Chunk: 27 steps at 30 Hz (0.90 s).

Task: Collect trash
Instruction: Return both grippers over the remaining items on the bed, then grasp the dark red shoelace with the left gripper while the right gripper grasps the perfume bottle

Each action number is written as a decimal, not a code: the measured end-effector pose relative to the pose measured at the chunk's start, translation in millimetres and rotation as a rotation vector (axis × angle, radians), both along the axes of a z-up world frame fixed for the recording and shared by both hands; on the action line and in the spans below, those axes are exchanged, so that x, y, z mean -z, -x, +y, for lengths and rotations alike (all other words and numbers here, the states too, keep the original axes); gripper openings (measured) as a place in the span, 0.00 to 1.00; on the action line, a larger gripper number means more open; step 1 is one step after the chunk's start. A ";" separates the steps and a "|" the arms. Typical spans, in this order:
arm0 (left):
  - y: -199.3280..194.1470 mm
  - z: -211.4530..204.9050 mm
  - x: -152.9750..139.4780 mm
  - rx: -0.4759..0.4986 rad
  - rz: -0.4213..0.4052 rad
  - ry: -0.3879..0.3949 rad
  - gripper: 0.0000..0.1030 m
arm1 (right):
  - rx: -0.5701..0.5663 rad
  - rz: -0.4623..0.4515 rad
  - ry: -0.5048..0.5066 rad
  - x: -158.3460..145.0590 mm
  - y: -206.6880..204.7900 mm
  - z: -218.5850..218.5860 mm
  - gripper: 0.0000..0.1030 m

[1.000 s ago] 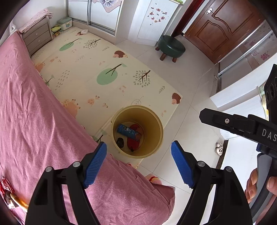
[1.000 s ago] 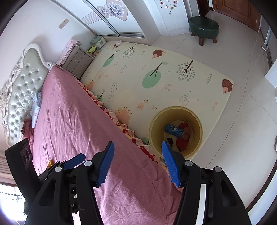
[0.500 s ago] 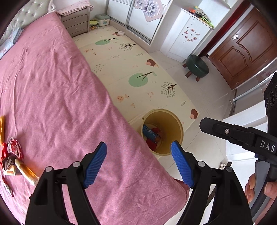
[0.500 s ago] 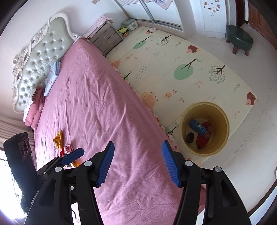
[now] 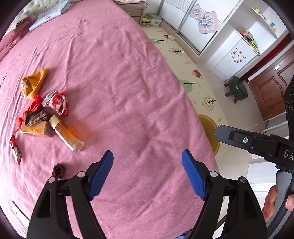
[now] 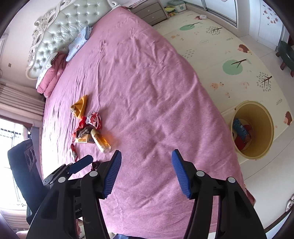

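Note:
A heap of trash lies on the pink bed (image 5: 128, 82): an orange pouch (image 5: 35, 82), a red-white wrapper (image 5: 57, 103), a brown wrapper (image 5: 36, 117), an orange box (image 5: 35, 129), a bottle of amber liquid (image 5: 66, 133), a red packet (image 5: 15, 150) and a small dark scrap (image 5: 58, 170). My left gripper (image 5: 147, 165) hangs open and empty over bare sheet, right of the heap. My right gripper (image 6: 147, 165) is also open and empty above the sheet, between the bottle (image 6: 101, 140) and the yellow bin (image 6: 257, 110). The bin stands on the floor beside the bed and holds a blue can (image 6: 238, 128) and red rubbish.
A tufted headboard (image 6: 60, 31) and pillows (image 6: 77, 44) are at the bed's far end. A patterned play mat (image 6: 229, 60), a green stool (image 5: 237, 88), a nightstand (image 6: 148, 11), wardrobes and a brown door (image 5: 266, 95) lie beyond. A hand (image 5: 272, 202) holds the right gripper's grip.
Both grippers have swung sideways from above the bin to over the bed. The trash heap has come into view and the bin has slid to the right edge. The jaws kept their width.

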State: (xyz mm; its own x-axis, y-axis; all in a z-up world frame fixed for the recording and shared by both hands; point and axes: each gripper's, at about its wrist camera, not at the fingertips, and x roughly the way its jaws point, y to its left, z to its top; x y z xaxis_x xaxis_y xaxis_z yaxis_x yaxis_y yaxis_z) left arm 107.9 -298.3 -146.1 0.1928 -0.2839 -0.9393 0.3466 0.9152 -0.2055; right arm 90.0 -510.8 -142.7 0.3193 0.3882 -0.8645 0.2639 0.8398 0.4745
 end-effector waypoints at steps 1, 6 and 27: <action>1.1 12.1 2.6 -0.020 0.006 -0.005 0.74 | -0.019 0.004 -0.001 2.3 -3.1 12.0 0.54; 3.5 71.2 16.0 -0.117 0.029 -0.025 0.74 | -0.099 0.026 -0.006 15.8 -15.1 63.2 0.54; -11.7 193.5 89.2 -0.293 0.117 -0.053 0.74 | -0.293 0.118 0.033 72.5 -58.3 189.6 0.54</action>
